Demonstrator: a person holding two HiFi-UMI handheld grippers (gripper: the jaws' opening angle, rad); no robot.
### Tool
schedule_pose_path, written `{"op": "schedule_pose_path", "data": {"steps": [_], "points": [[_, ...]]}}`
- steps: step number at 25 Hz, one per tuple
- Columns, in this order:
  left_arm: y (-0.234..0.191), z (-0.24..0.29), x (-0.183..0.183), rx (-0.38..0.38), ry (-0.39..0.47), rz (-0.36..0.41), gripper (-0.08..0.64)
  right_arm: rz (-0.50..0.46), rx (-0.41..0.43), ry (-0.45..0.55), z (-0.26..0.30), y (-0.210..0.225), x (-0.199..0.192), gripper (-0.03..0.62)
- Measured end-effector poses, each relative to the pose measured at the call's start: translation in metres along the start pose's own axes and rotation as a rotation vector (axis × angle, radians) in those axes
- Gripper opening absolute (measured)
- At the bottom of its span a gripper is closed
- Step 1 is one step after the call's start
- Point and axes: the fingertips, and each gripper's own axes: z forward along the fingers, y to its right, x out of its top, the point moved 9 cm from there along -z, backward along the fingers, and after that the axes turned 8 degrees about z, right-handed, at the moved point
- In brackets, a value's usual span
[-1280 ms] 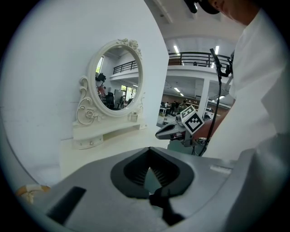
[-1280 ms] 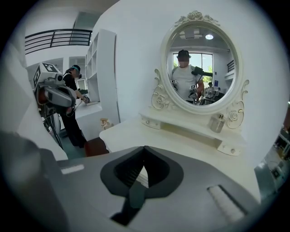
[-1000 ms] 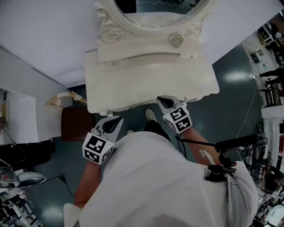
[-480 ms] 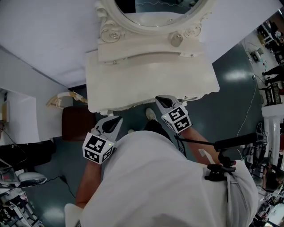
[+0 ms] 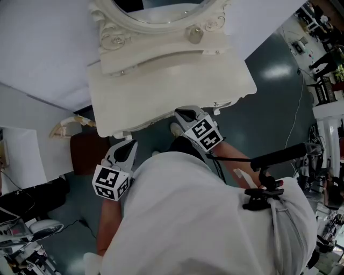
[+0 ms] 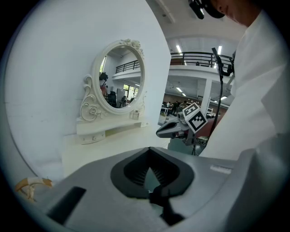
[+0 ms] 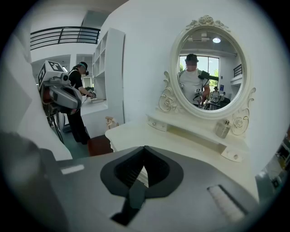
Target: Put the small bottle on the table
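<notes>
**A:** Where is the small bottle (image 5: pixel 194 35)?

**B:** On the shelf (image 5: pixel 156 56) under the mirror (image 5: pixel 156 13), towards its right end. It isn't down on the table (image 5: pixel 161 91) yet.

**A:** And the grippers?

**B:** The left gripper (image 5: pixel 128 149) and right gripper (image 5: pixel 184 114) are both clenched on nothing, at the table's front edge.

**A:** What's the risk?

**B:** The bottle stands tight against the mirror's frame — jaws that arrive closed, or open late, would likely tip it.

**A:** Anything changed since a second ago?

**B:** Only the head view has swung, so the table sits further left. The grippers keep their places.
</notes>
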Motion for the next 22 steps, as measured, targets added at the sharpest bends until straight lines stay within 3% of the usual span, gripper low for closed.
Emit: {"op": "schedule_pose_path", "data": {"steps": [13,22], "points": [[-0.003,0.003,0.005,-0.022,-0.010,0.011,0.003,0.015,-0.016,0.007,0.000,0.002,-0.001,0.000],[-0.020,0.072,0.044,-0.036,-0.041,0.004,0.002,0.044,-0.013,-0.008,0.013,0.081,0.004,0.000]]}}
